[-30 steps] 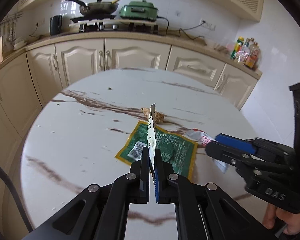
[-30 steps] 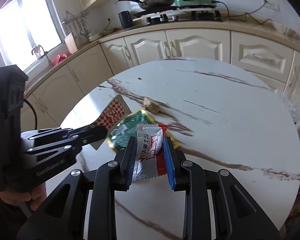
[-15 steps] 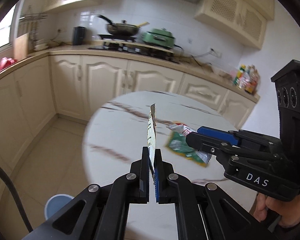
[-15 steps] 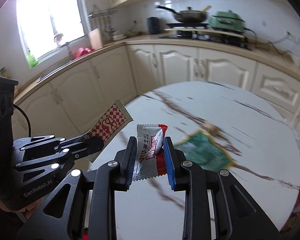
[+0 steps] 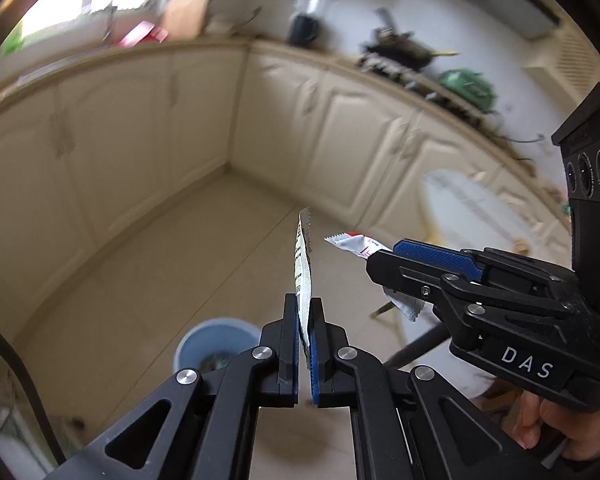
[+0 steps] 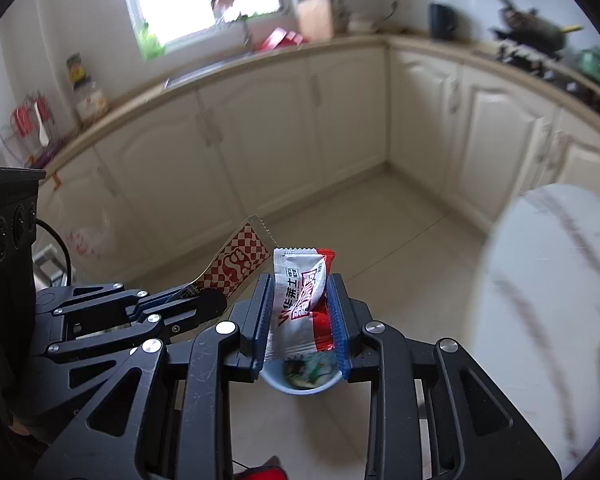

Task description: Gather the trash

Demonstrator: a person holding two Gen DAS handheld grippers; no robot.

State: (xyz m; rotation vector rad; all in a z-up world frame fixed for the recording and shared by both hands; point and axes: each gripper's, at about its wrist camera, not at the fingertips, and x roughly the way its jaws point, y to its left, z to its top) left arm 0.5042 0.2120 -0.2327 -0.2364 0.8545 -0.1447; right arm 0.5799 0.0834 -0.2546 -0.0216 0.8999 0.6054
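Both grippers hang over open tiled floor, bounded by cream cabinets (image 6: 284, 128) along two walls and by the round table's (image 6: 548, 280) edge at the right. A blue bin (image 5: 216, 342) stands on the floor below; in the right wrist view its rim (image 6: 300, 386) shows just under the fingers, with scraps inside.

The left gripper (image 5: 305, 336) is clamped on a checked red wrapper (image 5: 303, 264), seen edge-on, its long axis upright and serrated end on top. The right gripper (image 6: 300, 320) pinches a red and white packet (image 6: 300, 300), long axis roughly along the fingers, its serrated end pointing away from the camera. The two pieces are near each other but apart.

Half a second ago both views faced the table; now the table has slid to the right margin and the bin lies underneath
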